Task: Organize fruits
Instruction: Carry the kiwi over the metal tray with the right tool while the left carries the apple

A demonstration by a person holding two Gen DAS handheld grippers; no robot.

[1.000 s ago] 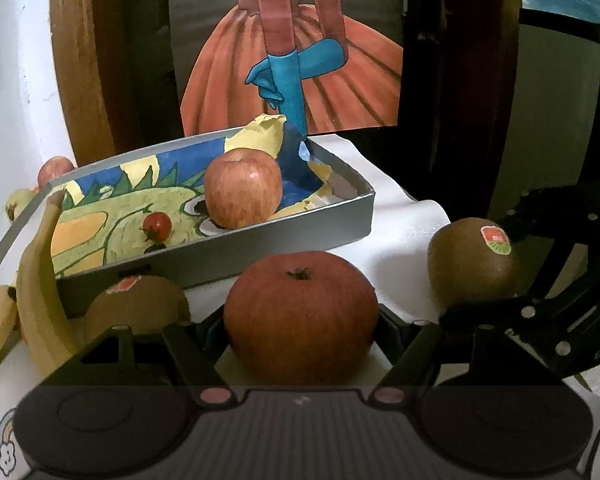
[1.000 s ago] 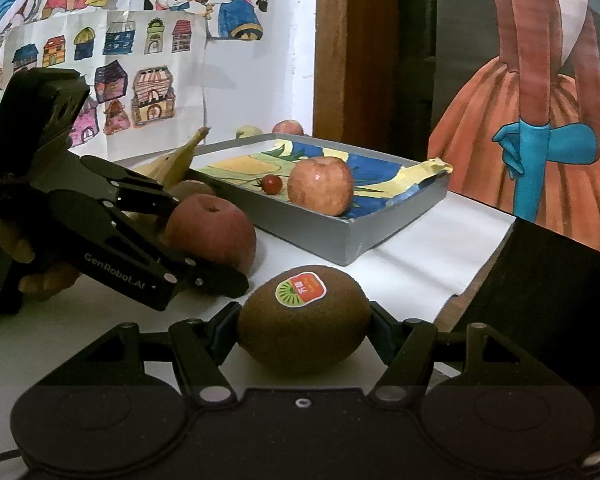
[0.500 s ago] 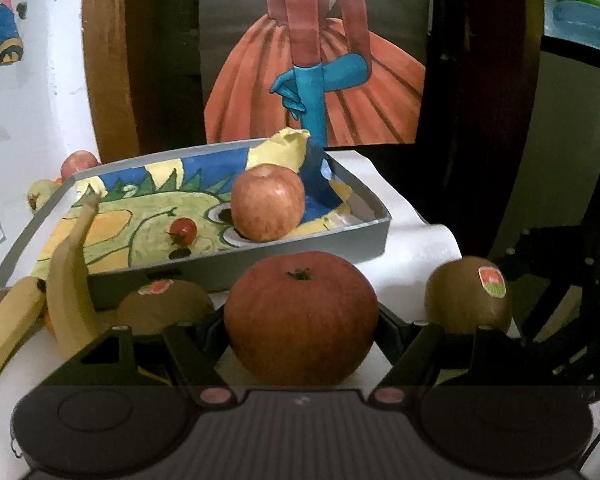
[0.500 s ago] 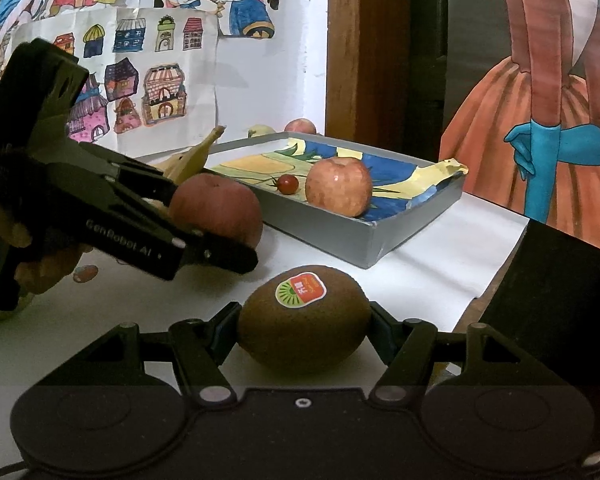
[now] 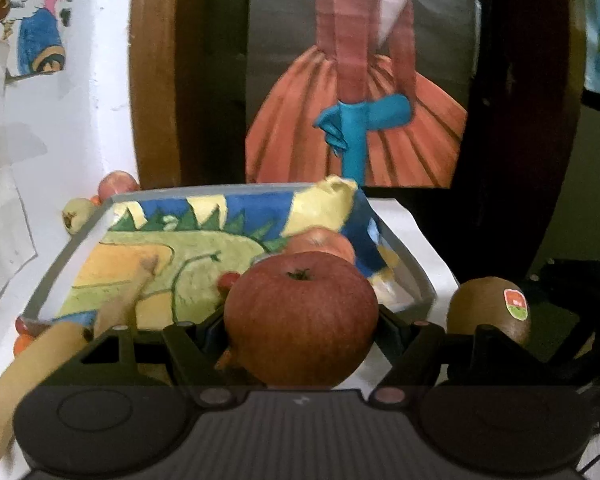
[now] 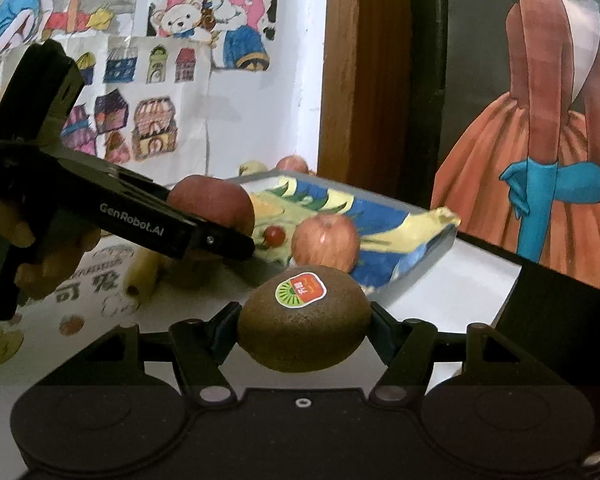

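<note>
My left gripper is shut on a dark red apple, held above the near edge of the grey tray. In the right wrist view the same apple hangs in the left gripper's black fingers over the tray's near left side. My right gripper is shut on a brown kiwi with a red and green sticker, just in front of the tray. A lighter apple and a cherry tomato lie inside the tray on its painted lining.
Bananas lie at the tray's near left. Small fruits sit behind the tray by the white wall. A wooden post and a painted picture of a figure in an orange dress stand behind. A hand holds the left gripper.
Both grippers have risen with their fruit. The left one has carried the dark apple forward, over the tray's near edge; the kiwi hangs higher and nearer the tray.
</note>
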